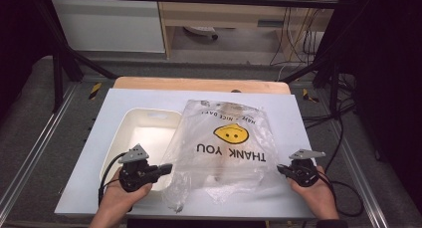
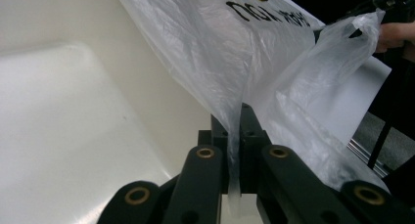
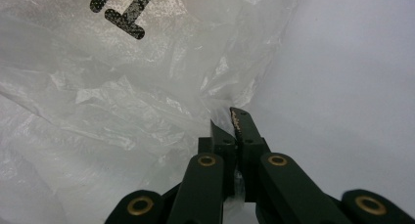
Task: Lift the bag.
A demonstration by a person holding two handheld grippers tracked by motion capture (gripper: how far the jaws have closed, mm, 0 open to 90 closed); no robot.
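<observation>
The plastic bag (image 1: 224,148) is covering the right part of the white tub (image 1: 144,133). Small print along its far edge is too tiny to read. In the right gripper view, the frame's top is cropping the bag's black lettering.

Clear plastic bag (image 1: 226,148) partly over tub

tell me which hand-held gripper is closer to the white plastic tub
Left. The left hand-held gripper sits at the white plastic tub's near right corner, pinching the clear plastic bag; the right hand-held gripper grips the bag's far side.
</observation>
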